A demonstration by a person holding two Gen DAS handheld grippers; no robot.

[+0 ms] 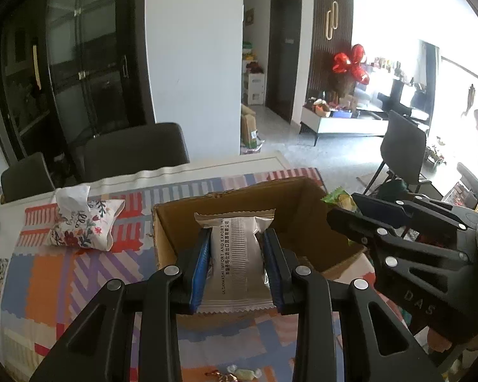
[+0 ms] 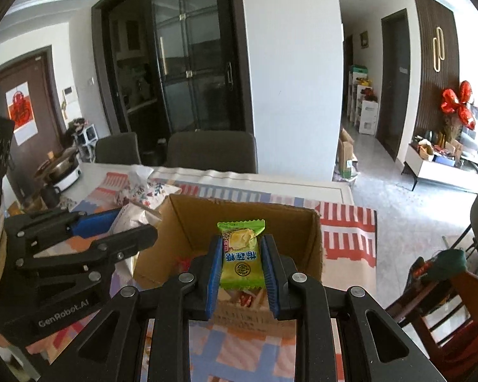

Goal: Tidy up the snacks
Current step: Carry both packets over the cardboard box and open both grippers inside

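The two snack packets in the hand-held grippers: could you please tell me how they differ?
The white packet is pale with black print; the green packet is bright green with a fruit picture. The white packet is wider and longer than the green packet. Both are sealed, clamped upright and held near the cardboard box.

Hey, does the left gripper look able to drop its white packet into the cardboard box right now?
Probably yes. The left gripper holds the white packet just before the cardboard box, whose top is open, and the right gripper sits off to the side.
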